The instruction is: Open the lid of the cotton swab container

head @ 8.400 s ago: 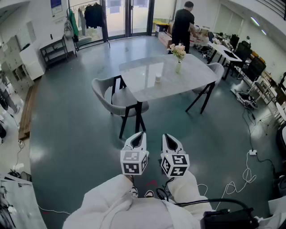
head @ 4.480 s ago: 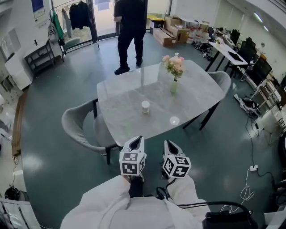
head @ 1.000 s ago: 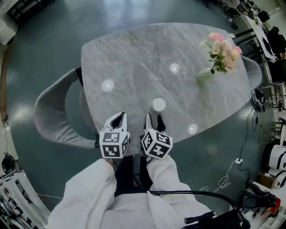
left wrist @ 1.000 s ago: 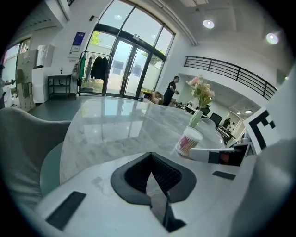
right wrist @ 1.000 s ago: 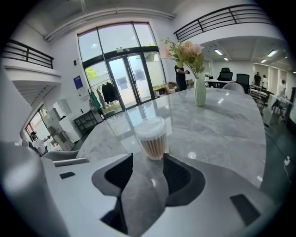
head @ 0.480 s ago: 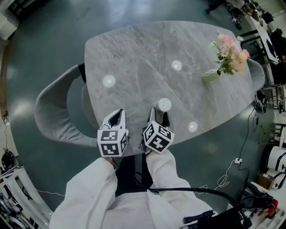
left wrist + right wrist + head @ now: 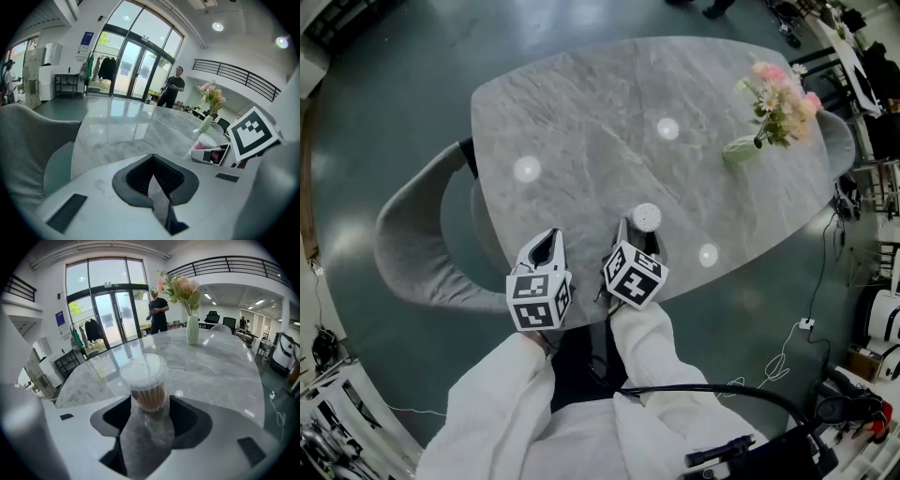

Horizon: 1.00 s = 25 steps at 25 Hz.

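Cotton swab container [image 7: 646,217] is stood upright on the tabletop [image 7: 581,112], near the edge closest to the person. Long axis is vertical. Lid [image 7: 143,369] is seated on top, not yet opened. Swabs are seen packed on end through the clear wall.

Right claw [image 7: 636,240]: jaws have just been opening and are now spread wide. In the right gripper view the container is centred dead ahead, at the mouth of the gap. Its lower body is framed between the two pads, but no contact is made on either side. Nothing is held.

Left claw [image 7: 546,246]: jaws are closed together, nothing between them. It is parked to the left of the right claw, over the tabletop edge. From there the container lies ahead and off to its right, partly masked by the right claw.

Key relation: the container is in line with the right claw's gap and just beyond its tips, so the right hand is clearly the nearer one. The body can probably be clamped by a short push forward and a squeeze. The lid would then be left to the left claw, which would have to be opened first and brought across and above.

Risk: a light, tall tub could be tipped if it is nudged by one pad before the other.

Flower vase [image 7: 741,148] is well apart at the far right, out of the way.
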Available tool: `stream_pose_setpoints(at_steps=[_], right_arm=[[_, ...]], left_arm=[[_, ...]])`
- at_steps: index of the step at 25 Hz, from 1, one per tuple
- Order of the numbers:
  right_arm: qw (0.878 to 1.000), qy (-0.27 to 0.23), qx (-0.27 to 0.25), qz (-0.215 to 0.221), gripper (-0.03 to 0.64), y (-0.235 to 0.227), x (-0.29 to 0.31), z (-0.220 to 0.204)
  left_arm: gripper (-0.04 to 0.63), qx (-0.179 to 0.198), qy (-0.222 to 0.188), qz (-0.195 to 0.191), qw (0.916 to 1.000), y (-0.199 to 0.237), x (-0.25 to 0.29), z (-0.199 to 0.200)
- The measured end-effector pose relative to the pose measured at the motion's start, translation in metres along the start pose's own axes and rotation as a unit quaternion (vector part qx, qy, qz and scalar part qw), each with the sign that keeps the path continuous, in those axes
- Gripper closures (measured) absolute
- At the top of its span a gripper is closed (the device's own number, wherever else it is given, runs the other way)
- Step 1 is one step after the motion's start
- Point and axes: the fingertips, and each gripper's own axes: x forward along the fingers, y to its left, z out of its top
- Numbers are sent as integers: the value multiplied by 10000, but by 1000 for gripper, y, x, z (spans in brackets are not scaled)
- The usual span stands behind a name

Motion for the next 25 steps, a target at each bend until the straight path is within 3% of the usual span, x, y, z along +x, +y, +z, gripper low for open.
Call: stream_pose_setpoints(at_steps=[25], right_arm=[[9997, -11, -48, -251, 324, -2, 13, 4]], left_arm=[[588, -64, 118, 79, 9999, 7, -6, -14]])
